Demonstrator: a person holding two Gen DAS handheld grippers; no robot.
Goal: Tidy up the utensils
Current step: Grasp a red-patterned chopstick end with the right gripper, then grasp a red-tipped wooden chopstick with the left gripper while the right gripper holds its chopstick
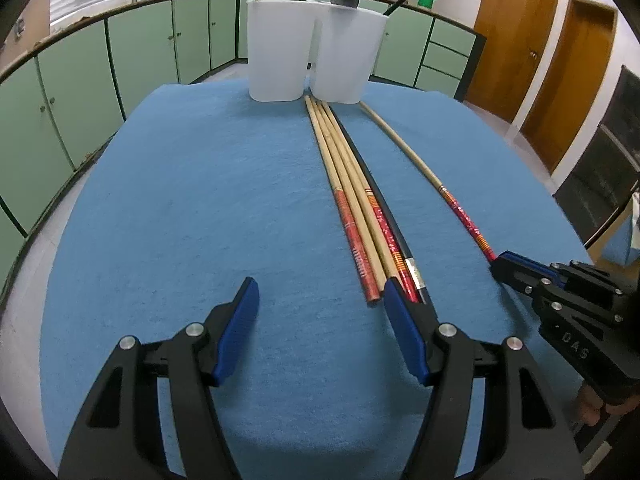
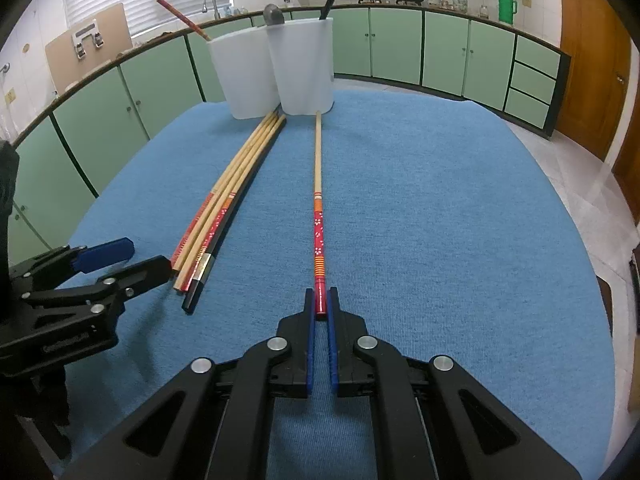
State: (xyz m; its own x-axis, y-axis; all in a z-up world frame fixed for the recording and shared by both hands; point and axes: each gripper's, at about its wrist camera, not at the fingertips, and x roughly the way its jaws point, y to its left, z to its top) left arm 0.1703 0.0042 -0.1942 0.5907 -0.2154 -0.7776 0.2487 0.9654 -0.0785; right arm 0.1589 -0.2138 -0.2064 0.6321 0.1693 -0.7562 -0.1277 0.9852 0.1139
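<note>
A single bamboo chopstick with a red patterned end (image 2: 318,200) lies on the blue cloth, pointing at two white holders (image 2: 276,68). My right gripper (image 2: 320,300) is shut on its red end; it also shows in the left wrist view (image 1: 500,260). A bundle of several chopsticks (image 1: 352,200), bamboo ones and a black one, lies to the left of the single one. My left gripper (image 1: 320,300) is open at the near end of the bundle, its right finger (image 1: 404,320) touching the ends. The holders (image 1: 312,48) contain a red chopstick, a black chopstick and a grey spoon.
The blue cloth (image 1: 180,220) covers the table. Green kitchen cabinets (image 1: 80,92) run around behind it, with wooden doors (image 1: 516,48) at the right. A sink tap, pots and a green flask (image 2: 506,6) stand on the far counter.
</note>
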